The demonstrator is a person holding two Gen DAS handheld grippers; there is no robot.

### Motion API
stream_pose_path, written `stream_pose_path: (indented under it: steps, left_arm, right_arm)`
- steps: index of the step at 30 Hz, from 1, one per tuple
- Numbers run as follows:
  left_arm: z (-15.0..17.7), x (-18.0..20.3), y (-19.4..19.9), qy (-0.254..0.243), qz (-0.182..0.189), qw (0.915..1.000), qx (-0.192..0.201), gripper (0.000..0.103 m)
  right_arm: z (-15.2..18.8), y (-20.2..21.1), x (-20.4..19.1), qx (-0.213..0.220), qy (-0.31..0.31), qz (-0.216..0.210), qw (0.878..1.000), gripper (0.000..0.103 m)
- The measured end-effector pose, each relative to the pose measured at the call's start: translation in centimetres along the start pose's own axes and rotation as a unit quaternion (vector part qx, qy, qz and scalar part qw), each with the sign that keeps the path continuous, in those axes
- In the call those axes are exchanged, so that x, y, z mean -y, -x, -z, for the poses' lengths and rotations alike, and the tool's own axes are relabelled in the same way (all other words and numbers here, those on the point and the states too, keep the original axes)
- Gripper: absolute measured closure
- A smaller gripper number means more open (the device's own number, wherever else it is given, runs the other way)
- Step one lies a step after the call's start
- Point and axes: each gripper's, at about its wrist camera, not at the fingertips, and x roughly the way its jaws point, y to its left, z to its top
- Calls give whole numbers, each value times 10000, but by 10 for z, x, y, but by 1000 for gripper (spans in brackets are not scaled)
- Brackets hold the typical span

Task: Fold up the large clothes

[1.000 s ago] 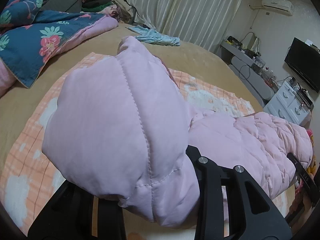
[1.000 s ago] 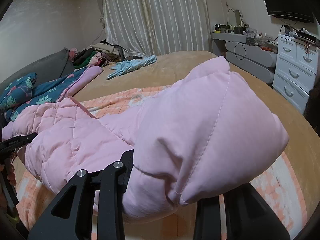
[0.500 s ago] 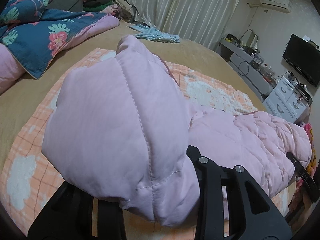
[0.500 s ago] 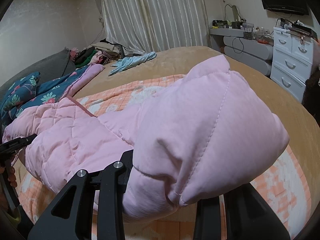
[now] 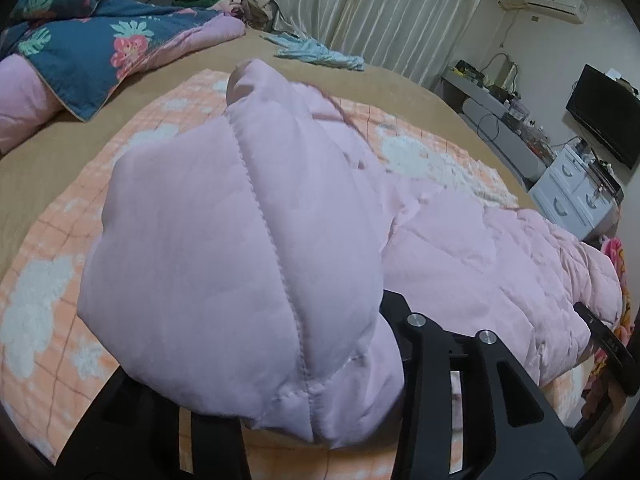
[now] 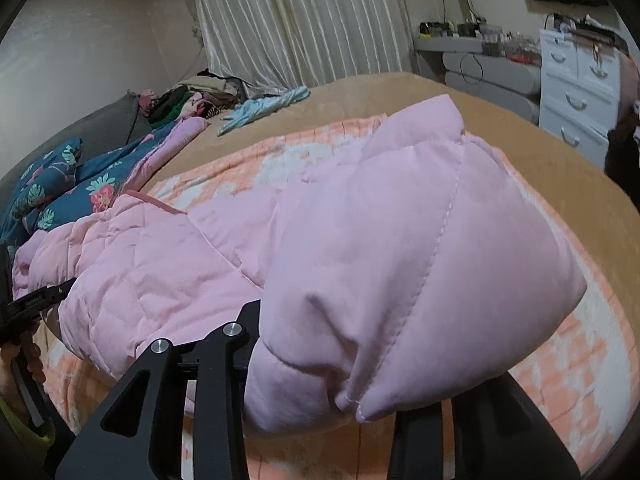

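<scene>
Pink padded coat (image 5: 460, 248) stretches sideways between left gripper (image 5: 320, 408) and right gripper (image 6: 344, 380), whose just-loosening jaws pinch its ends.

Quilted matt pink jacket (image 5: 248, 264); fuzzy orange blanket (image 5: 48, 288); matt black plastic fingers (image 5: 436, 364).

A home bedroom: a wide bed with a tan bedspread (image 5: 380, 84), a navy floral quilt (image 5: 80, 44), pale striped floor-length curtains (image 6: 304, 20), a white chest of drawers (image 6: 576, 88), a wall-mounted air conditioner (image 5: 554, 0).
</scene>
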Motion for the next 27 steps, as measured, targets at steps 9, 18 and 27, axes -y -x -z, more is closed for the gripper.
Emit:
stream_pose_path:
  steps: [9,18,27]
  left_arm:
    - [24,-14,-5,6,59,9997,-241,51]
    - [39,-15,11,-205,-213,9991,-298,22]
    - [45,-6,59,-391,-406,9981,-228,9]
  right_arm:
    - [26,-12,25,-463,-934,-126,9945,40]
    - [43,9,38,-581,-1334,136,9893,11]
    - [42,88,26,-31,-709,643,9954,4]
